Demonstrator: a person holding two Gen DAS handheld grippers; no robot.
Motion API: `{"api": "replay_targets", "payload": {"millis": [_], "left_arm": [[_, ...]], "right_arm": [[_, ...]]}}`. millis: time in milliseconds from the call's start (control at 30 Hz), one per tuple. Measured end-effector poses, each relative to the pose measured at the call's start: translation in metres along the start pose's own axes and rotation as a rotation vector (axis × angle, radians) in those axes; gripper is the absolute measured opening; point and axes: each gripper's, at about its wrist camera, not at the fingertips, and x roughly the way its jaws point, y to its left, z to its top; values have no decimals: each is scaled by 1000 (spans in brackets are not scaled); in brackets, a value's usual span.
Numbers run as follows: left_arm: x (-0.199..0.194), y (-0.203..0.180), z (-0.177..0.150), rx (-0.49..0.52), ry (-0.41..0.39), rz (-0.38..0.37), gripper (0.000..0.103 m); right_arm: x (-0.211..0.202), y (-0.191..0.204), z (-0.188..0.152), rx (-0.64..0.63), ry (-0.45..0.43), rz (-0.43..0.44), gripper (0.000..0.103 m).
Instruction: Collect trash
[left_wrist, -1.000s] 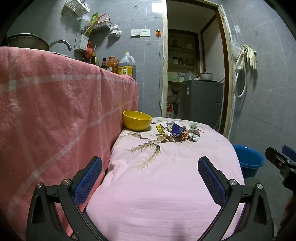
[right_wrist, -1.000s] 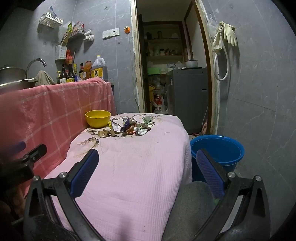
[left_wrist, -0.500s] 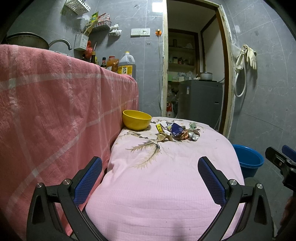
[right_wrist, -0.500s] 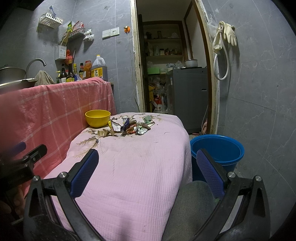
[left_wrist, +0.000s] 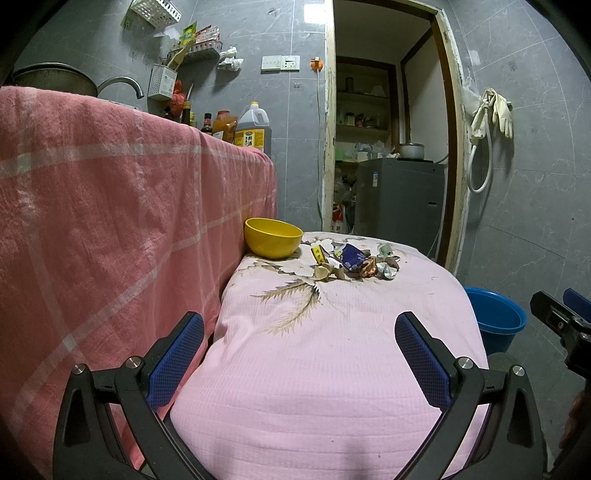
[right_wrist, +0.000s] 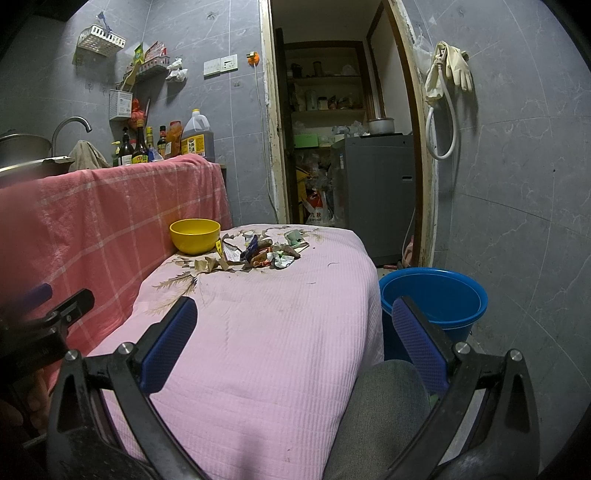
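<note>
You held both grippers low over the near end of the table, well short of the trash. Your left gripper (left_wrist: 299, 354) had its jaws spread wide with nothing between them, its blue pads (left_wrist: 421, 360) rubbery and cross-hatched on black, bolted arms. Your right gripper (right_wrist: 295, 339) was spread just as wide and equally empty.

The trash pile (left_wrist: 354, 262) lay at the far end of the table: crumpled foil and paper wrappers, a glossy dark-blue packet, a yellow scrap, tan torn bits, all loosely heaped and touching one another. Just beside it on the left sat a smooth, round yellow bowl (left_wrist: 272, 237). They rested on a pink tablecloth (left_wrist: 325, 369) of ribbed, quilted weave with a printed feather-and-flower motif. To the left hung a coarser salmon-pink checked cloth (left_wrist: 110, 229), wrinkled, draped over the counter. On the floor to the right of the table stood a round blue plastic bucket (right_wrist: 436, 301), its rim smooth and its inside in shadow.

Compared with the frames half a second and a second before, nothing had shifted: your grippers sat at the same spread and position, and the pile, bowl and bucket lay just as they had.
</note>
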Motion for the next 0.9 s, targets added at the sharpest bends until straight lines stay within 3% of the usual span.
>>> {"api": "replay_targets", "payload": {"millis": [900], "left_arm": [[4,3,-5,-1,9,0,102]], "right_arm": [[1,1,-1,3,2,1,103]]}}
